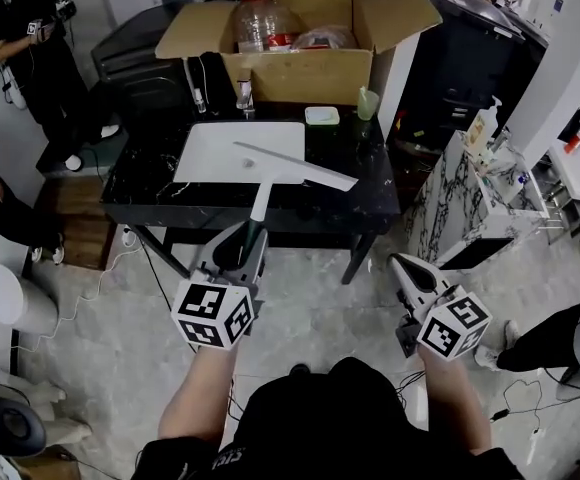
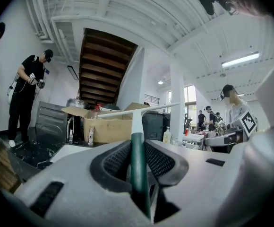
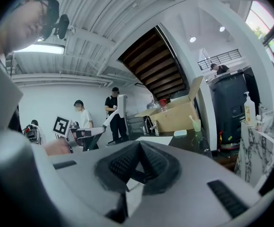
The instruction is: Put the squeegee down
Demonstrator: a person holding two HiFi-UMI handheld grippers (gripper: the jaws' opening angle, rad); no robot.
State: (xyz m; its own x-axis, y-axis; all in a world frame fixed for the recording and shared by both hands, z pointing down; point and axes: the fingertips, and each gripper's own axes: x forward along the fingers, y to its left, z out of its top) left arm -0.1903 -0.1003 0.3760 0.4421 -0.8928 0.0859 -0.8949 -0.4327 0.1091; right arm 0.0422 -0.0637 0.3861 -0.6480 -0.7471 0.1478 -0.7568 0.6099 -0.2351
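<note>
The squeegee [image 1: 297, 167] has a green handle, a white shaft and a long white blade. My left gripper [image 1: 248, 232] is shut on the green handle and holds the squeegee out level, its blade hanging over the white sheet [image 1: 220, 148] on the black table [image 1: 145, 186]. In the left gripper view the handle [image 2: 137, 150] runs up between the jaws, pressed by both pads, to the blade [image 2: 141, 111]. My right gripper [image 1: 400, 262] is in front of the table's right end over the floor; its jaws [image 3: 138, 151] meet at the tips with nothing held.
A large open cardboard box [image 1: 300, 73] with a bottle stands at the table's back. A small white dish [image 1: 322, 116] and a green cup [image 1: 368, 103] sit before it. A marble-patterned cabinet [image 1: 450, 208] stands to the right. A person [image 1: 32, 48] stands at the far left.
</note>
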